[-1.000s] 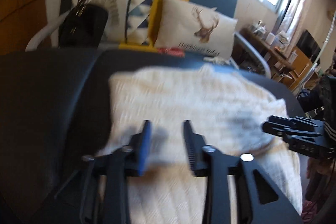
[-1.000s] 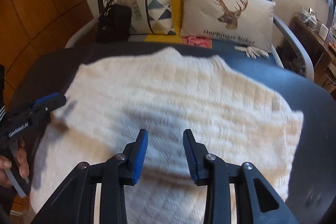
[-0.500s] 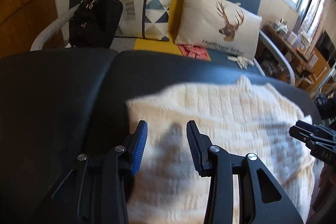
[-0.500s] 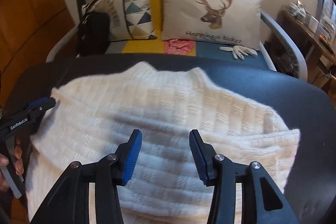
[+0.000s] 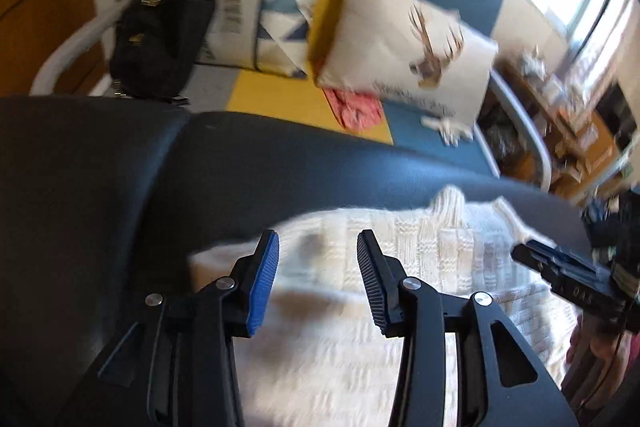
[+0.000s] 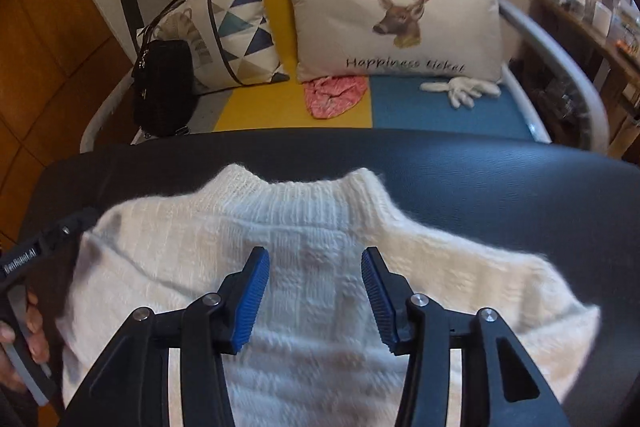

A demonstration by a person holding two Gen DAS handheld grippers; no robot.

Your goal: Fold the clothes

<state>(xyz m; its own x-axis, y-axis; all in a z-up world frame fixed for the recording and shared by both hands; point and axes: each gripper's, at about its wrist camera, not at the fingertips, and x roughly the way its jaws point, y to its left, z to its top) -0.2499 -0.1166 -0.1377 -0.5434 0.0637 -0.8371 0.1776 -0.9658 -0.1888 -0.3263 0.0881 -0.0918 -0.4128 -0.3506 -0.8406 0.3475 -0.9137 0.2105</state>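
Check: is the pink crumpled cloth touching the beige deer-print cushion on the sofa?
Touching. The right wrist view shows the pink crumpled cloth meeting the lower edge of the beige deer-print cushion, no gap between them.

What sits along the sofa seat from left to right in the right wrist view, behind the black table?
Black handbag → triangle-patterned cushion → pink crumpled cloth → beige deer-print cushion → white glove.
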